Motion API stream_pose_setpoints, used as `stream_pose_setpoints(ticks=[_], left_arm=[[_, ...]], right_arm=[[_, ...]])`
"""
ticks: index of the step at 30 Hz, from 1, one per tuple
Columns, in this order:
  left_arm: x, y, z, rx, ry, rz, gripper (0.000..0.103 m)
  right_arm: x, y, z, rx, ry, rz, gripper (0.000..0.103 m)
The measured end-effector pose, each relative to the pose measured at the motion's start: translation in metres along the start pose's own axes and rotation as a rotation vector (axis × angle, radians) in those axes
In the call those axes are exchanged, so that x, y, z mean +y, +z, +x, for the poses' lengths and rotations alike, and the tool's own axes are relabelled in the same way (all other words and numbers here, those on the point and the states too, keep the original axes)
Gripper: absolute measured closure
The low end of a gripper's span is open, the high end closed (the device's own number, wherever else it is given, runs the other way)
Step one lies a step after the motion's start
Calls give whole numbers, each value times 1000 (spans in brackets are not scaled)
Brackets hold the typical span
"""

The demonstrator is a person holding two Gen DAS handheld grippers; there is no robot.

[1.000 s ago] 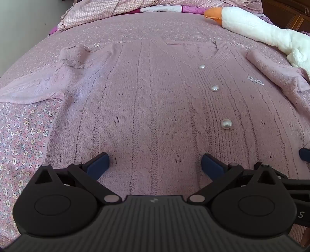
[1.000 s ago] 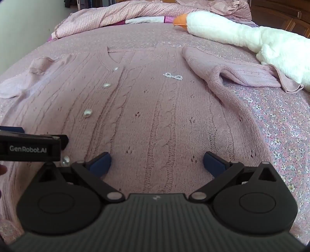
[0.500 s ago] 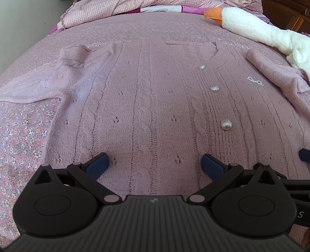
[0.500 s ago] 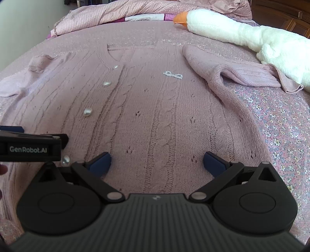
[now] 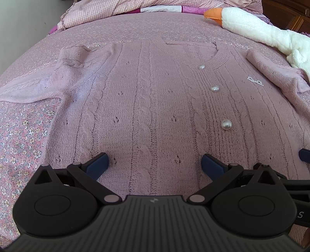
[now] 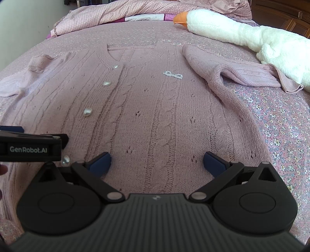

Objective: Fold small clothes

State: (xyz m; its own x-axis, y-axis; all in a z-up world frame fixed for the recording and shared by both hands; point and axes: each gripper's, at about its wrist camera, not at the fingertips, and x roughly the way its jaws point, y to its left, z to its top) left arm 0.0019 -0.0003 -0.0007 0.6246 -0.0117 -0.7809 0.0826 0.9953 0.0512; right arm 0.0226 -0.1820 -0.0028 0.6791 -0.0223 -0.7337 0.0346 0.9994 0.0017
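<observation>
A pink cable-knit cardigan (image 5: 147, 100) with pearl buttons (image 5: 226, 124) lies spread flat, front up, on the bed. Its left sleeve (image 5: 36, 87) stretches out to the left; the right sleeve (image 6: 238, 71) lies bunched at the right. A small pearl bow (image 6: 172, 74) decorates the chest. My left gripper (image 5: 154, 164) hovers open over the lower left panel near the hem, nothing between its fingers. My right gripper (image 6: 157, 161) stands open over the lower right panel, also holding nothing. The left gripper's body (image 6: 31, 147) shows at the left edge of the right wrist view.
A floral pink bedspread (image 5: 21, 139) covers the bed. A white plush goose (image 6: 242, 34) with an orange beak lies along the far right. A checked pink quilt (image 5: 120, 9) is heaped at the head. A pale wall (image 6: 25, 21) runs along the left, dark wooden furniture (image 6: 286, 15) at the right.
Both views have shifted slightly, the cardigan appearing a little lower and nearer in frame; both grippers stay open and nothing was grasped.
</observation>
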Motion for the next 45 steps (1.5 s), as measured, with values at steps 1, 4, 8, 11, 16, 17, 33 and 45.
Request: stream_pose_setpoints(ticks=[1, 4, 8, 11, 16, 17, 33, 45], left_arm=[[0, 0, 0, 0, 0, 0, 0], [0, 0, 0, 0, 0, 0, 0], [0, 0, 0, 0, 0, 0, 0], [0, 0, 0, 0, 0, 0, 0], [0, 0, 0, 0, 0, 0, 0], [0, 0, 0, 0, 0, 0, 0], [0, 2, 0, 3, 0, -1, 0], [-4, 1, -2, 1, 12, 3, 0]], right_arm=[[0, 0, 0, 0, 0, 0, 0], [0, 0, 0, 0, 0, 0, 0], [0, 0, 0, 0, 0, 0, 0], [0, 0, 0, 0, 0, 0, 0], [0, 0, 0, 0, 0, 0, 0], [0, 0, 0, 0, 0, 0, 0], [0, 0, 0, -1, 1, 4, 0], [-4, 2, 0, 10, 27, 0, 0]])
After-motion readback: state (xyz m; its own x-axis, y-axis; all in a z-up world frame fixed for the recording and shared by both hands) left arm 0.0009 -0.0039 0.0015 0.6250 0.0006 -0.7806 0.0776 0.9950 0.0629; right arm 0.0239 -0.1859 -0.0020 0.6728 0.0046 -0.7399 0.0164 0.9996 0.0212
